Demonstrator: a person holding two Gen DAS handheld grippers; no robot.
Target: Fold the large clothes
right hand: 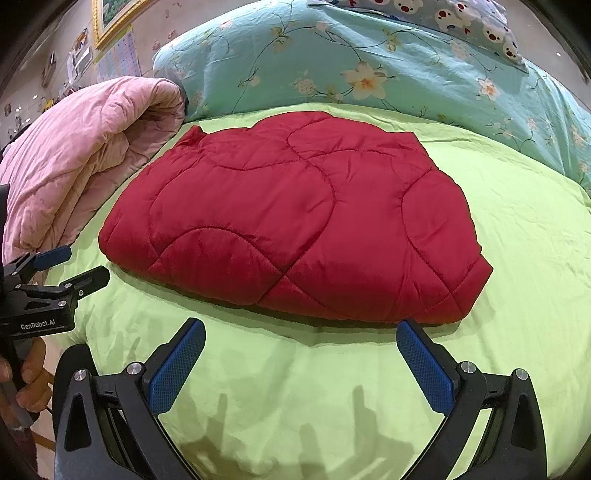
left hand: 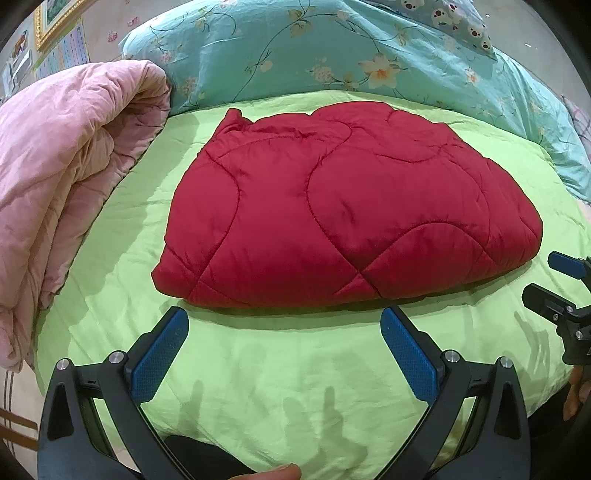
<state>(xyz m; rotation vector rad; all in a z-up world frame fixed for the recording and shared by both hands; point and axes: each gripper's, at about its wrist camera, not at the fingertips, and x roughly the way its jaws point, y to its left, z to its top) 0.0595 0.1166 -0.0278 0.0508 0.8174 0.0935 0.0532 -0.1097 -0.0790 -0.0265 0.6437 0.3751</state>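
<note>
A red quilted garment point(left hand: 343, 206) lies folded into a flat bundle on the green bed sheet point(left hand: 258, 369); it also shows in the right wrist view point(right hand: 295, 225). My left gripper point(left hand: 284, 325) is open and empty, hovering just in front of the bundle's near edge. My right gripper point(right hand: 301, 336) is open and empty, also just short of the near edge. The right gripper shows at the right edge of the left wrist view point(left hand: 546, 277), and the left gripper at the left edge of the right wrist view point(right hand: 79, 264). Neither touches the garment.
A rolled pink quilt point(left hand: 62, 177) lies along the left side of the bed. A teal floral duvet point(left hand: 351, 55) is piled behind the garment. Framed pictures hang on the far wall point(right hand: 110, 18).
</note>
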